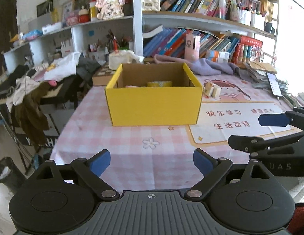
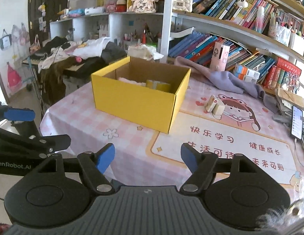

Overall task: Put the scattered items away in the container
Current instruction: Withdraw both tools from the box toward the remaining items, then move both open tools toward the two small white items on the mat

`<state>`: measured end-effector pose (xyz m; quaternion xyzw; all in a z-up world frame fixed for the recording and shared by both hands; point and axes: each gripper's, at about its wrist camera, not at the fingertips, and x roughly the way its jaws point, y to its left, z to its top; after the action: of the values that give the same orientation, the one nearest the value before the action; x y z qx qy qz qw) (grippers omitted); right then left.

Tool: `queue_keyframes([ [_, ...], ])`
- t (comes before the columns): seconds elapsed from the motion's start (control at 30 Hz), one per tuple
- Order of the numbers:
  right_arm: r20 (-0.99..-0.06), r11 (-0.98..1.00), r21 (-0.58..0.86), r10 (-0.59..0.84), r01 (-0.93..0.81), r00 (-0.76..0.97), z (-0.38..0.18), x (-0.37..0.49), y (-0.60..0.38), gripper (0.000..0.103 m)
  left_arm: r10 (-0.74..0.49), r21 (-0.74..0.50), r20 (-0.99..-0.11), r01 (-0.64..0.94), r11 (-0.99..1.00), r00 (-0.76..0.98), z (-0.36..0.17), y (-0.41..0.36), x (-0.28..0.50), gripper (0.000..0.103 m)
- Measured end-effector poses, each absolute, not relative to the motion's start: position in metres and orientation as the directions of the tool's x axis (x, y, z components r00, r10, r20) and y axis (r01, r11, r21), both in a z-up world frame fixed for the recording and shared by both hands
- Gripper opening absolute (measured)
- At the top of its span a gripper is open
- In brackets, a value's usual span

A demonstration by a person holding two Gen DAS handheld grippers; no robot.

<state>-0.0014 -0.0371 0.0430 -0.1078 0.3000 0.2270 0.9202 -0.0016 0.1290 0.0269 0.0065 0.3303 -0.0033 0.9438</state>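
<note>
1. Yellow cardboard box (image 1: 153, 105) sits mid-bench, partly filled; two small packs (image 2: 213, 105) lie loose beside its right wall.
2. Left tongs (image 1: 152, 162) and right tongs (image 2: 148, 157) both released, empty.
3. Risk: a wide approach clips the box wall, or the tongs collide.

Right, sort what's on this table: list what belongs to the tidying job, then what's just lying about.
Part of the job:
- yellow box, the container
- yellow tape roll already inside it
- two small cartons on the mat beside the box

Just lying about:
- purple cloth
- phone
- pink box against the books
</note>
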Motion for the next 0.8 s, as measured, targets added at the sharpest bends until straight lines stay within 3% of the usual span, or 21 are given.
queue_keyframes([
  [0.8,-0.663,0.934,-0.079,0.212,-0.348,0.718,0.025,0.020,-0.090,0.080,-0.109,0.010,-0.715,0.167,0.986,0.691,0.005,0.068,0.031,0.094],
])
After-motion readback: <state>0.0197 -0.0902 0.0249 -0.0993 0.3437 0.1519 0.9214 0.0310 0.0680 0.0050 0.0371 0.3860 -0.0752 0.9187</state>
